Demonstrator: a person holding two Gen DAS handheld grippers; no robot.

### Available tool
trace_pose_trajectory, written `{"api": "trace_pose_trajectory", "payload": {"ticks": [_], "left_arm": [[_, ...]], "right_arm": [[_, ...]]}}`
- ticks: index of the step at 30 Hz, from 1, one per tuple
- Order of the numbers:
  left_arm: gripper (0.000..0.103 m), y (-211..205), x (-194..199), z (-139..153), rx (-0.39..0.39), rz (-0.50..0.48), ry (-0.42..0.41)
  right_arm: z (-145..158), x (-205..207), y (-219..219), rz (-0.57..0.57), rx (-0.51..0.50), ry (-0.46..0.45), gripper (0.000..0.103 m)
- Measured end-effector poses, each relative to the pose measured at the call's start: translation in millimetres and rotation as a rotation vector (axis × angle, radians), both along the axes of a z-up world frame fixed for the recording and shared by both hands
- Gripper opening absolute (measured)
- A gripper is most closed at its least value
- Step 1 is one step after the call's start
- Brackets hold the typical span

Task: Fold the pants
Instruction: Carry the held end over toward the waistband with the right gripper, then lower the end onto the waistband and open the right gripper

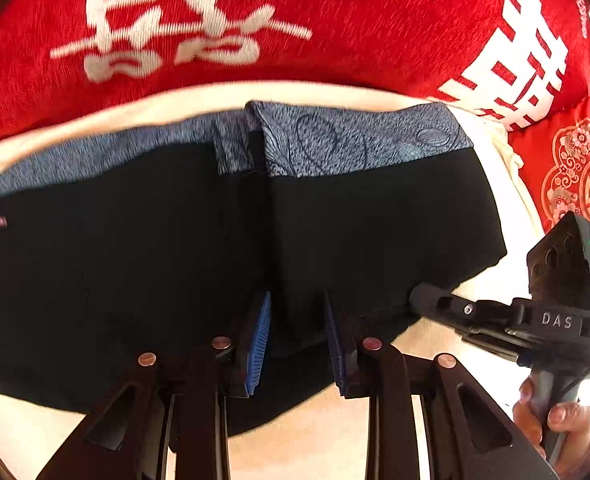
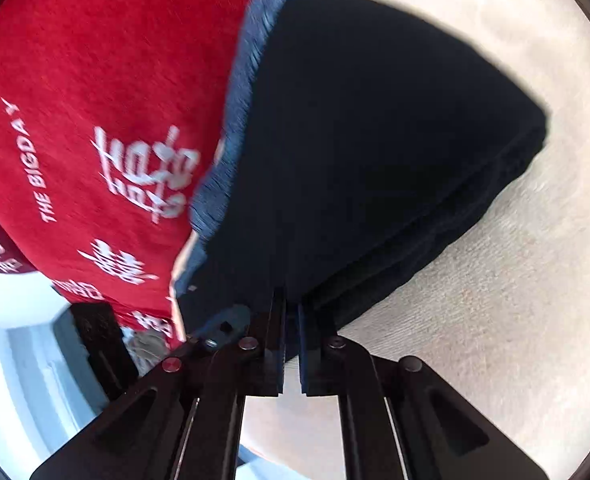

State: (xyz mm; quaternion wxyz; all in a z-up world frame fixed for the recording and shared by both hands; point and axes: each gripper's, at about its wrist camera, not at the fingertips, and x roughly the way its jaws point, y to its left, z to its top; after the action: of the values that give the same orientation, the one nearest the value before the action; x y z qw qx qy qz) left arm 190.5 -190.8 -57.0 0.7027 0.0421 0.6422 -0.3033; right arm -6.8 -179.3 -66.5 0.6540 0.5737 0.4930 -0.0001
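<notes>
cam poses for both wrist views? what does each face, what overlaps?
Left wrist: on the left gripper, angled steeply down at the pants; right gripper and a hand at right.
Right wrist: on the right gripper, looking along the pants' edge; jaws shut on it.
Shared: pants, red cushion, cream cover.
</notes>
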Motion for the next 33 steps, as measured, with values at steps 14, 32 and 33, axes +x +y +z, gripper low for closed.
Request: {"api": "trace_pose_trajectory", "payload": {"ticks": [14, 32, 33], "left_arm": [[0.057, -34, 28, 53, 0.039, 0.013, -0.134], [0.057, -90, 39, -14, 0.185, -0.002, -0.187], [0.057, -89, 35, -14, 0.184, -0.006, -0.195]], "right_arm": [[77, 34, -68, 0.133, -0.265, 0.015, 0.019], [40, 121, -84, 0.317, -0.528, 0.077, 0.025], [41, 118, -83, 0.328, -0.538, 0.077, 0.025]]}}
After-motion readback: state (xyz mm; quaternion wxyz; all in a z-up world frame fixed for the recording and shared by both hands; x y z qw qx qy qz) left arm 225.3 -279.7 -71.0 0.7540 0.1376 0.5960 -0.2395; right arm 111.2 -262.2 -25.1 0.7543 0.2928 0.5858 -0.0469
